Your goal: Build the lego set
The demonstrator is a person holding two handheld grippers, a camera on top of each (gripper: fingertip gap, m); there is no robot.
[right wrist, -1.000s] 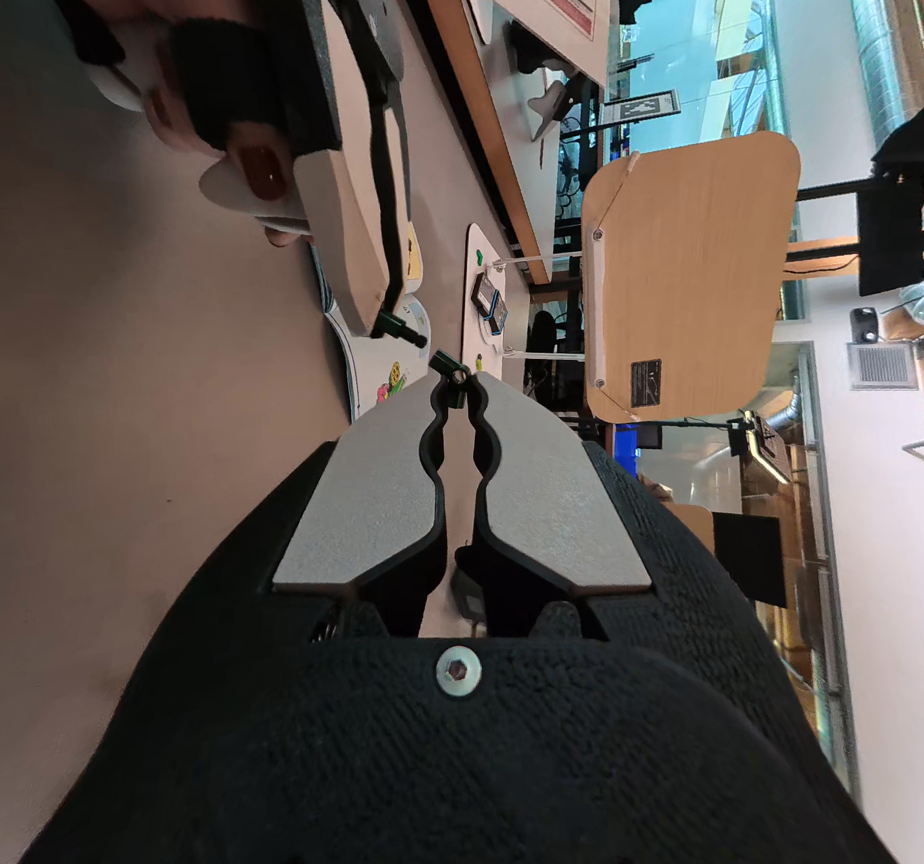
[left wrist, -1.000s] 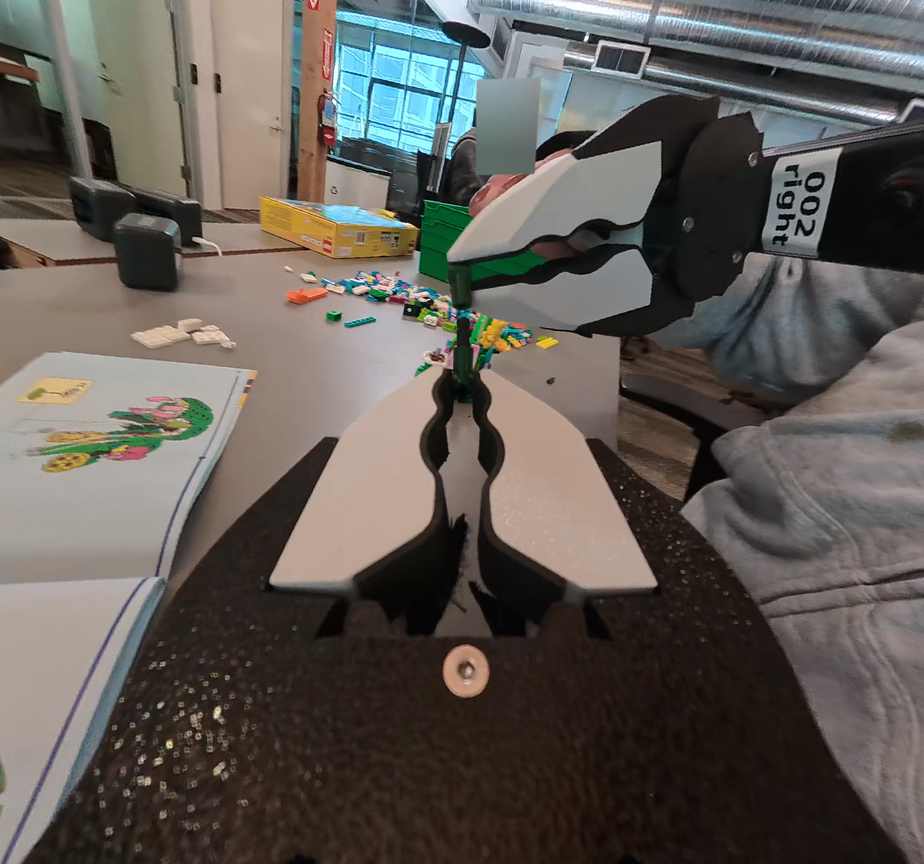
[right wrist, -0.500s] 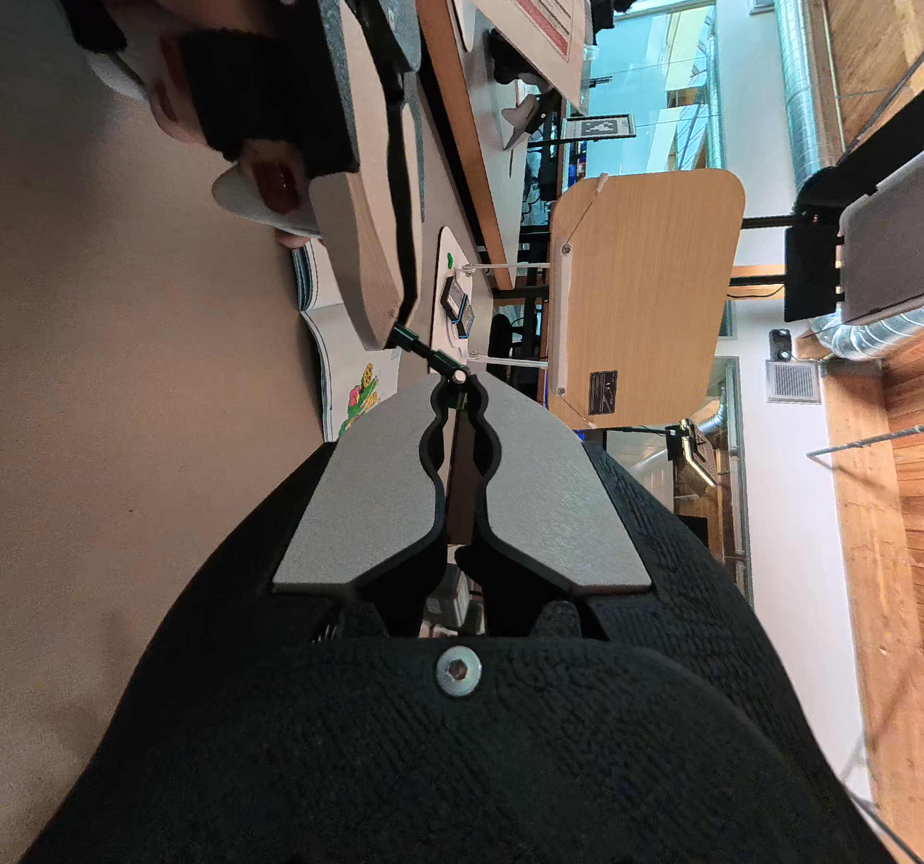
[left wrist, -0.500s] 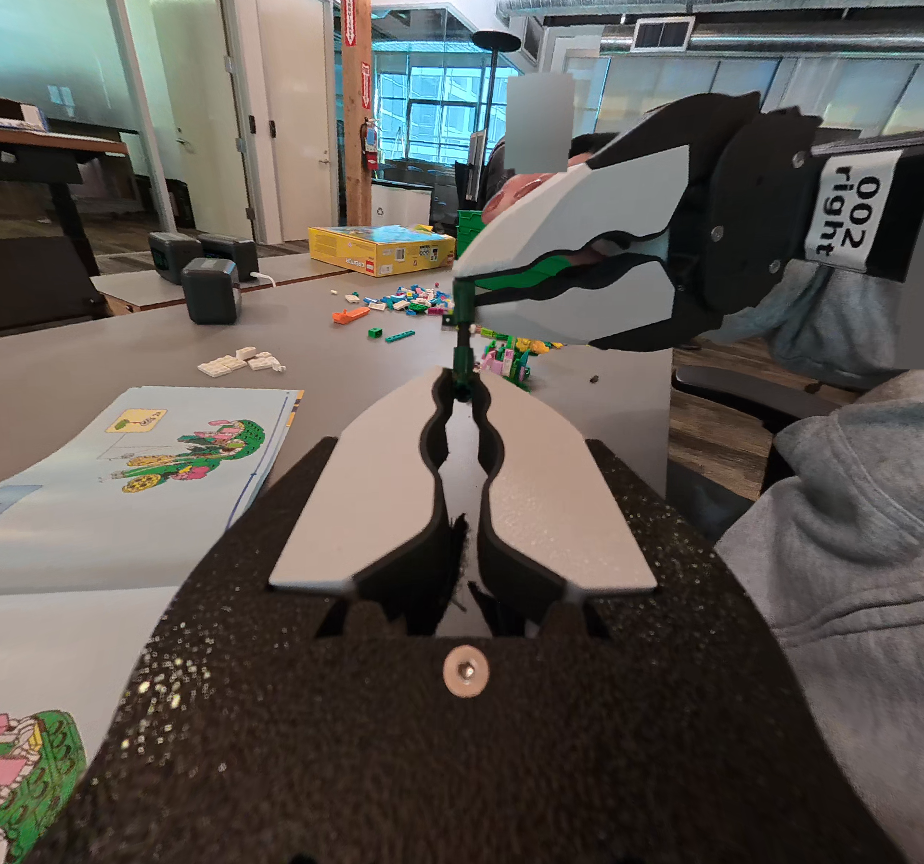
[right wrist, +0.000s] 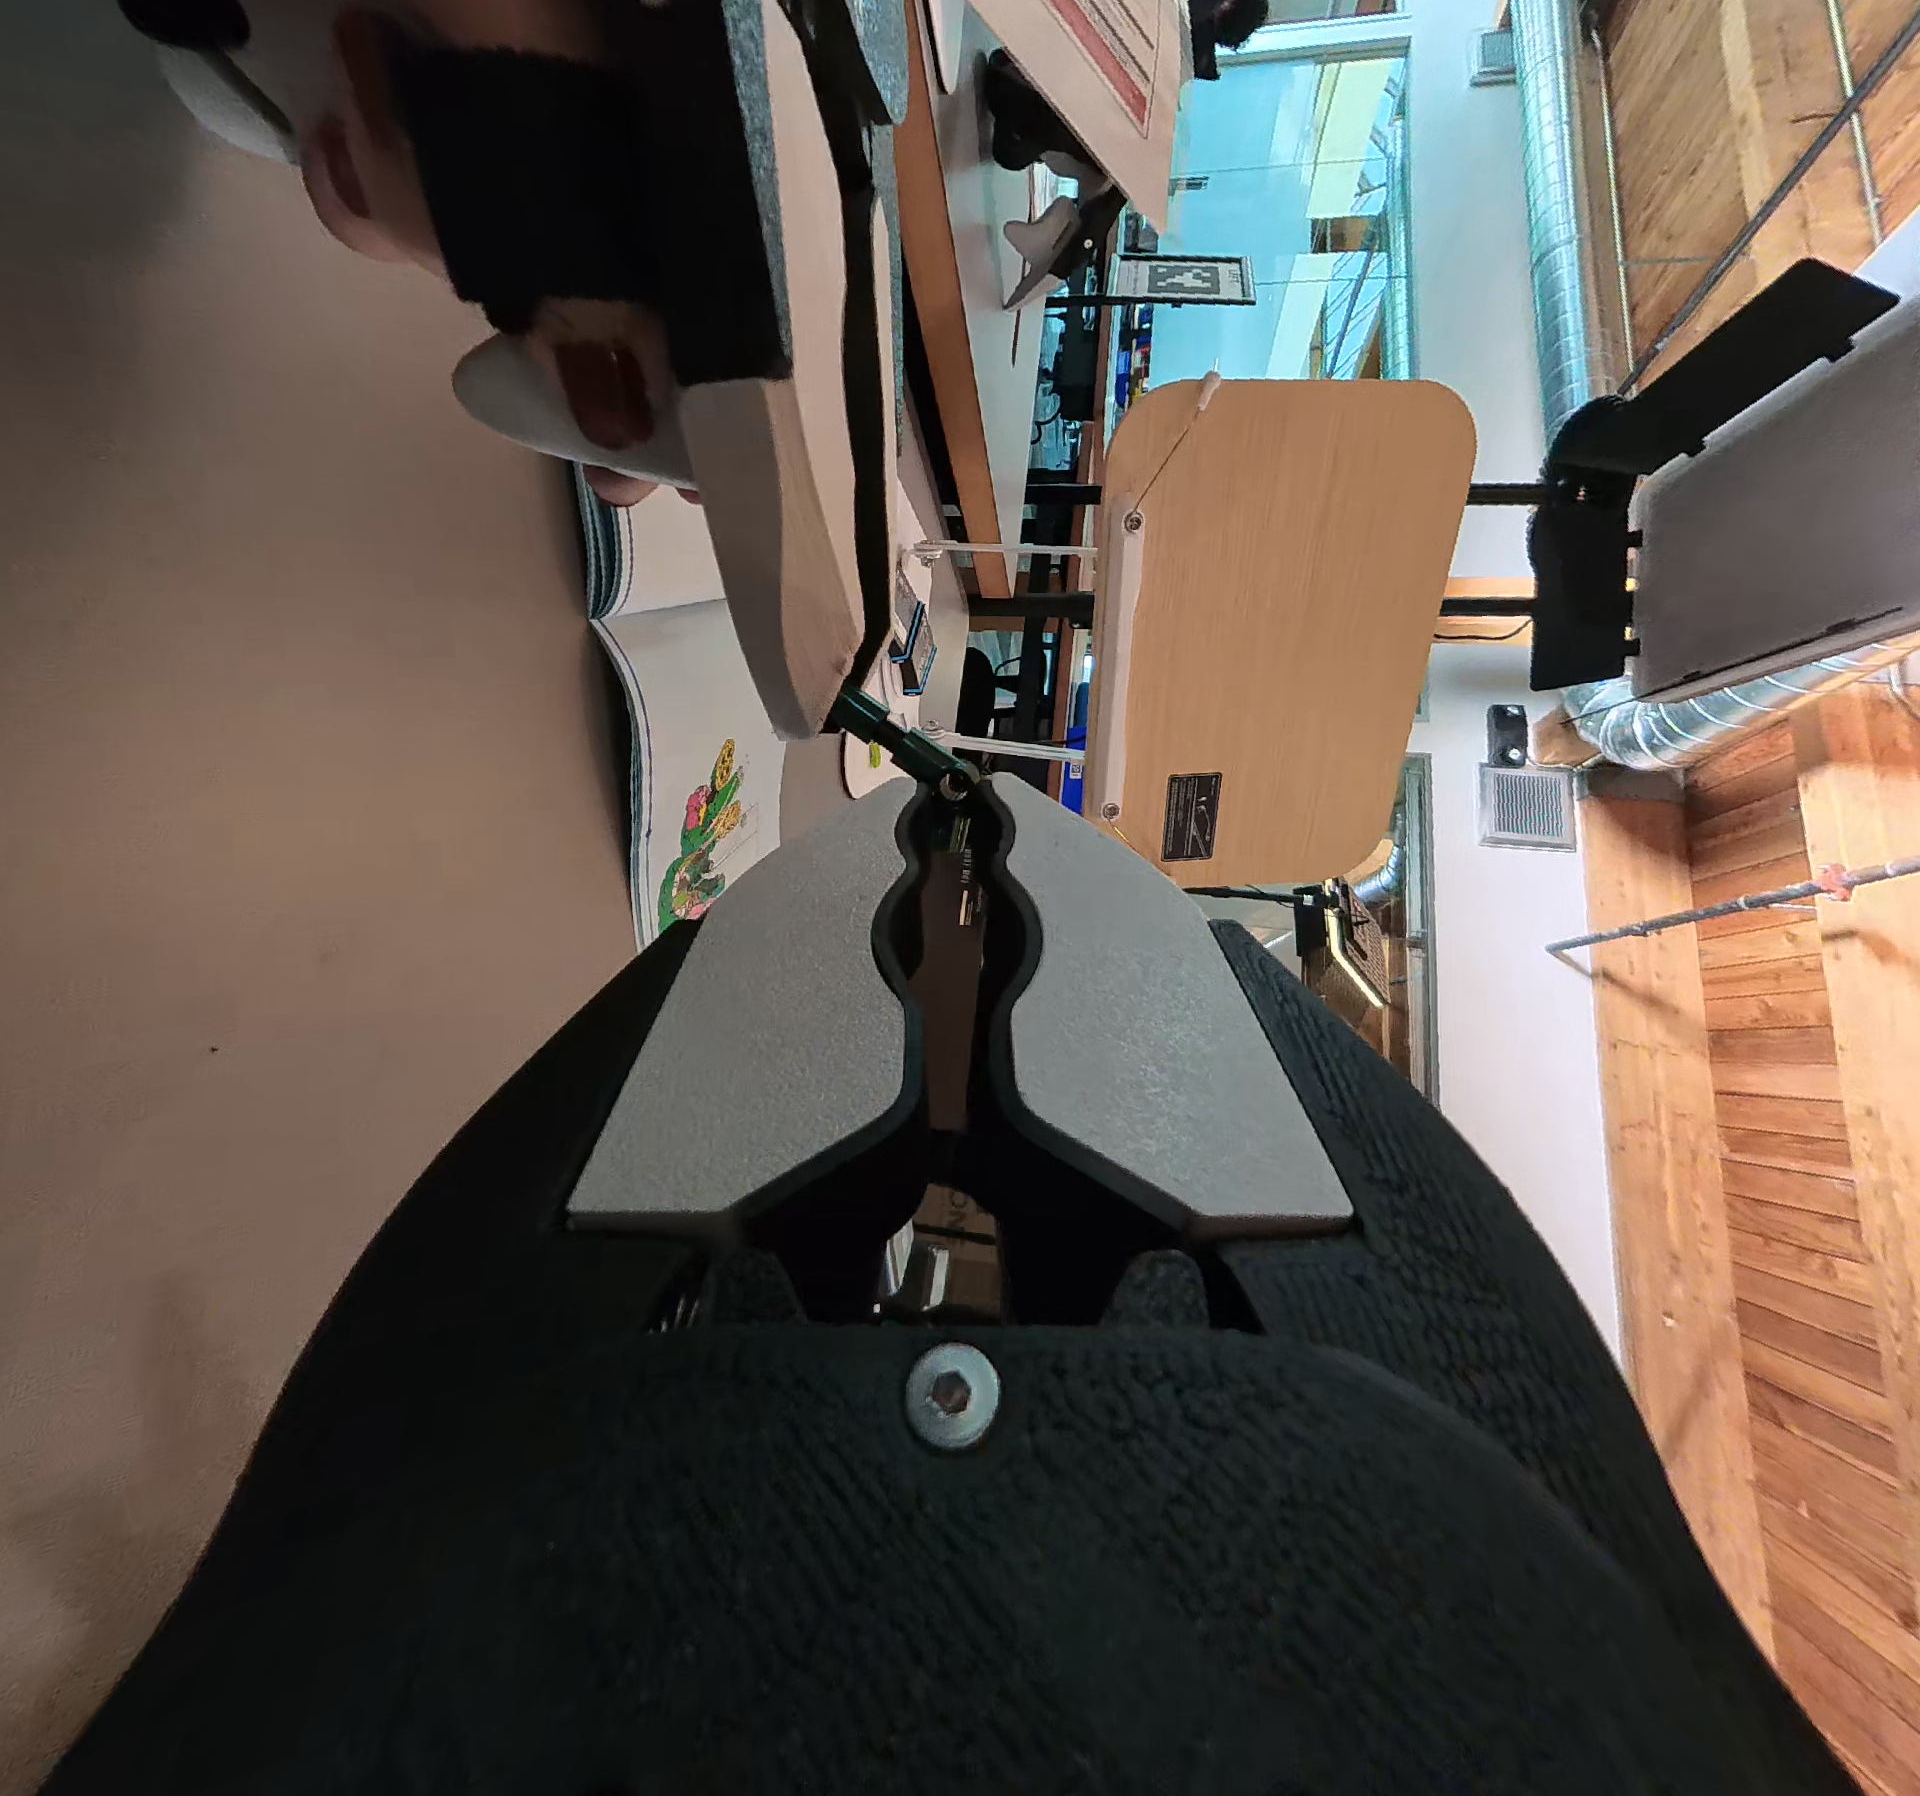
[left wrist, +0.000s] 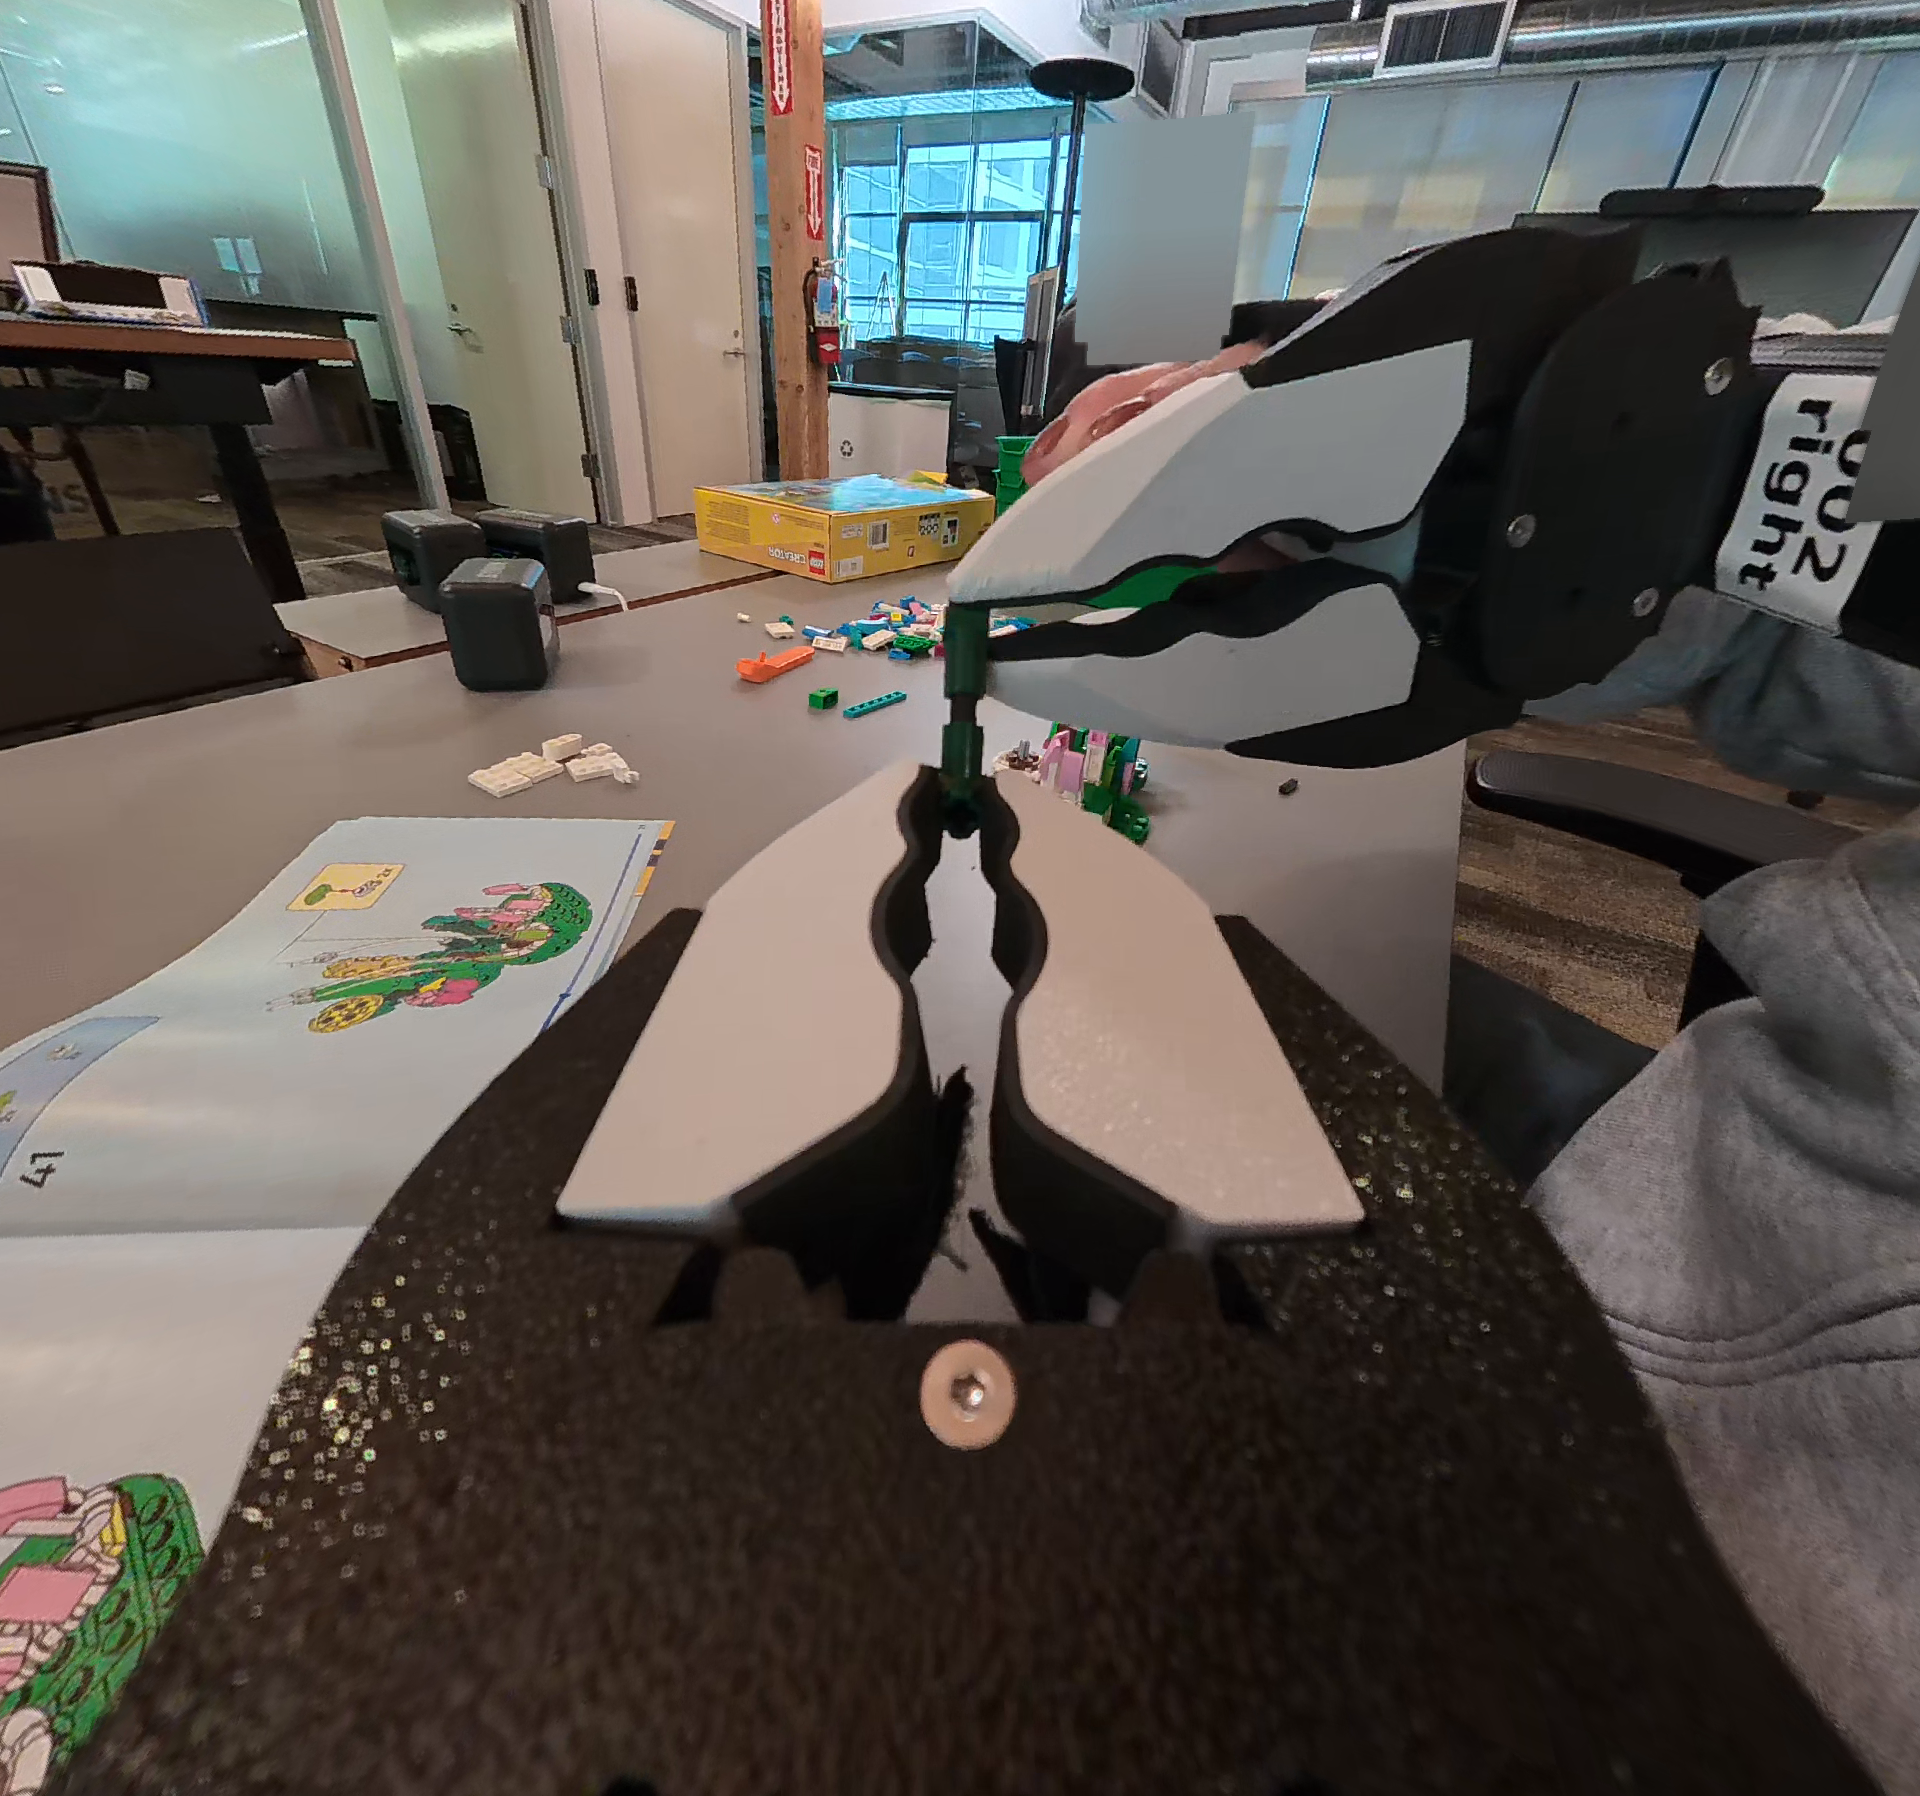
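Observation:
A thin dark green Lego stem [left wrist: 960, 707] runs upright between my two grippers, above the grey table [left wrist: 260, 790]. My left gripper [left wrist: 958, 801] is shut on its lower end. My right gripper [left wrist: 968, 626] comes in from the right, turned on its side, and is shut on its upper end. In the right wrist view the same stem [right wrist: 894, 736] spans from my right gripper [right wrist: 951, 790] up-left to the left gripper's fingertips [right wrist: 816, 697]. The two stem parts look joined. A partly built pink and green model [left wrist: 1091, 775] stands on the table behind.
An open instruction booklet [left wrist: 312, 967] lies at the left. Loose bricks [left wrist: 883, 624], an orange separator [left wrist: 774, 666], white pieces [left wrist: 551, 764], a yellow box [left wrist: 842, 525] and dark grey boxes [left wrist: 499, 619] lie farther back. A grey sleeve [left wrist: 1714, 1175] and the table edge are at the right. My two grippers' fingertips are within a few centimetres of each other.
One second ago the two green pieces were apart in the right wrist view; they have since met and stay joined. Both grippers have risen a little, still shut.

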